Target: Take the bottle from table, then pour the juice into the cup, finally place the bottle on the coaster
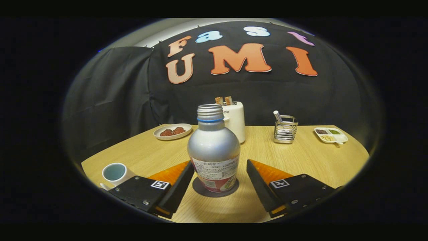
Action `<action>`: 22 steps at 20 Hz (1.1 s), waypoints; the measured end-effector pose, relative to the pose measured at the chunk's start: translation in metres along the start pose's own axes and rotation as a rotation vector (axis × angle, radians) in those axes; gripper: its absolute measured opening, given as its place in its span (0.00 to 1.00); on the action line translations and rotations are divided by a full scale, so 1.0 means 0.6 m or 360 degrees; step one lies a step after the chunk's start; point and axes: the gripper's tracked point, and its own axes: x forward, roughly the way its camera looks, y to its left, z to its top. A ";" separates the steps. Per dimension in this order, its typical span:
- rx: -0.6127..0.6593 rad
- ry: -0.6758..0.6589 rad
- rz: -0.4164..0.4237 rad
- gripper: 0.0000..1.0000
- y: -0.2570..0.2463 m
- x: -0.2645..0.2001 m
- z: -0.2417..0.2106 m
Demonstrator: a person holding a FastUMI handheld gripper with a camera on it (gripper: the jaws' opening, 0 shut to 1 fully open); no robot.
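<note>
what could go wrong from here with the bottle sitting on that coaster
The bottle stands upright on the dark coaster with its cap off, so any knock could spill it. The gripper is open, and the left finger looks very close to the bottle's side, perhaps touching; pulling back crookedly could drag or tip it. The cup sits just beside the left finger, so a wide sideways swing might clip it.

The bottle (214, 150) stands upright on the coaster (200, 189) on the counter (311, 157), between the parted fingers of the hand-held gripper (219, 170). From the bottle, the cup (115, 173) sits at 9 o'clock, plate (172, 131) at 11, toaster (235, 122) just behind at 12, wire holder (285, 130) at 1, divided dish (330, 135) at 2.
</note>
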 end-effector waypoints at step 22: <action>-0.0079 -0.0605 -0.0147 0.96 -0.061 -0.281 0.241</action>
